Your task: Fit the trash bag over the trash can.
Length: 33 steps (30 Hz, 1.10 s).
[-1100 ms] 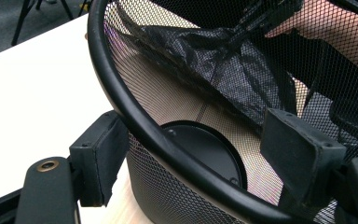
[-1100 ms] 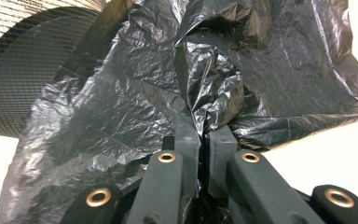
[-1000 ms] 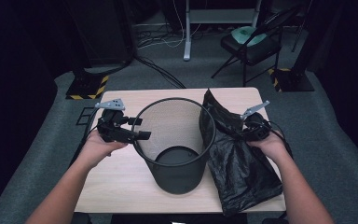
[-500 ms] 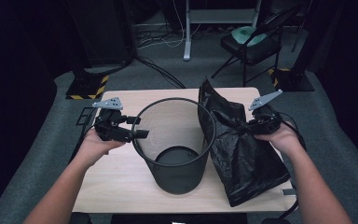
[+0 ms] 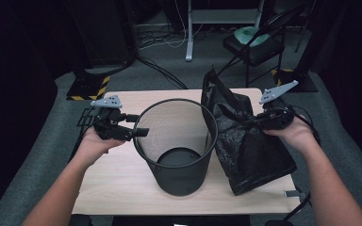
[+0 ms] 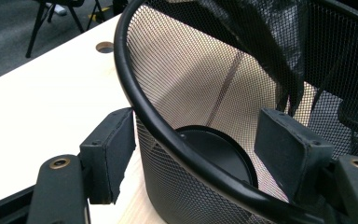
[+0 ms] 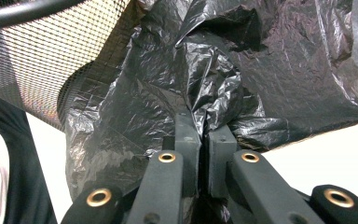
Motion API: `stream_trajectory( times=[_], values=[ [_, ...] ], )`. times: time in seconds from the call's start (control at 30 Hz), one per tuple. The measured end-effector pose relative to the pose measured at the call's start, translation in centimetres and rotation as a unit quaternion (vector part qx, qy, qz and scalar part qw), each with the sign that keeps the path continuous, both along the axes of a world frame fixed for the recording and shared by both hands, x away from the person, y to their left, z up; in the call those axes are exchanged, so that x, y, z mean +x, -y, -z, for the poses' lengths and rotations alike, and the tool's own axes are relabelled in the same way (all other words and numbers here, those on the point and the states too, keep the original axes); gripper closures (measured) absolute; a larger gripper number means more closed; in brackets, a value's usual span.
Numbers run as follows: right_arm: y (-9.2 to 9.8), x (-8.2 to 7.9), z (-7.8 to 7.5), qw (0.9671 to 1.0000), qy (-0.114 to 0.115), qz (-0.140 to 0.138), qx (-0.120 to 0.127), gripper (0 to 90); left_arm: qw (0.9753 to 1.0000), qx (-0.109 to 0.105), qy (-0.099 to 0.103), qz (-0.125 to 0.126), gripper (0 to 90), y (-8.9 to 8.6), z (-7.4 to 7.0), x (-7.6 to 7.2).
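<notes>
Two grips | left hand-held gripper (image 5: 139,125) straddles bin rim (image 5: 143,120) | right hand-held gripper (image 5: 252,120) pinches bag (image 5: 250,146)

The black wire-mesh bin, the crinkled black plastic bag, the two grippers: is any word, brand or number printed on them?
None can be read.
Black wire-mesh bin: no label or print.
Crinkled black plastic bag: plain, no print.
Left gripper and right gripper: no markings legible.
Yellow-and-black striped base on the floor: hazard stripes, no words.
</notes>
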State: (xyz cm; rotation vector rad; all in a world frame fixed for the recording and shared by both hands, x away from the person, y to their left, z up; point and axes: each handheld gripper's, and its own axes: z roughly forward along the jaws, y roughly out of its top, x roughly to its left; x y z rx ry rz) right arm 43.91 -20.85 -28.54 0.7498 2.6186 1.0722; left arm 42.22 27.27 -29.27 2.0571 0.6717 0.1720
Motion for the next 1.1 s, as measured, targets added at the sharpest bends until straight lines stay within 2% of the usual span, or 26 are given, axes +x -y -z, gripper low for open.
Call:
stream_trajectory(
  times=[0.3,0.5,0.67,0.8,0.97,1.1],
  values=[
    [1.3,-1.0,-2.1,0.9998,0.016,-0.009,-0.005,85.0,1.0,0.002,0.005,0.001,28.5,-0.3,-0.5,-0.4],
    [1.8,-1.9,-3.5,0.9991,0.031,-0.03,0.003,85.0,1.0,0.002,0.006,0.007,28.5,-0.4,-0.8,-0.6],
    [1.5,-2.4,-4.2,0.998,0.037,-0.051,0.004,84.9,0.9999,0.001,0.005,0.01,28.9,-0.5,-1.0,-0.6],
    [1.2,-2.6,-4.9,0.9974,0.039,-0.06,0.011,84.9,0.9998,0.009,0.007,0.013,30.5,-0.8,-1.5,-0.7],
    [1.2,-3.0,-6.3,0.9958,0.053,-0.072,0.015,85.0,0.9998,-0.002,0.011,0.017,31.2,-1.1,-2.5,-0.9],
    [1.4,-3.5,-7.6,0.9943,0.066,-0.08,0.024,85.0,0.9998,0.0,0.01,0.015,31.1,-1.2,-2.6,-0.9]
  ],
)
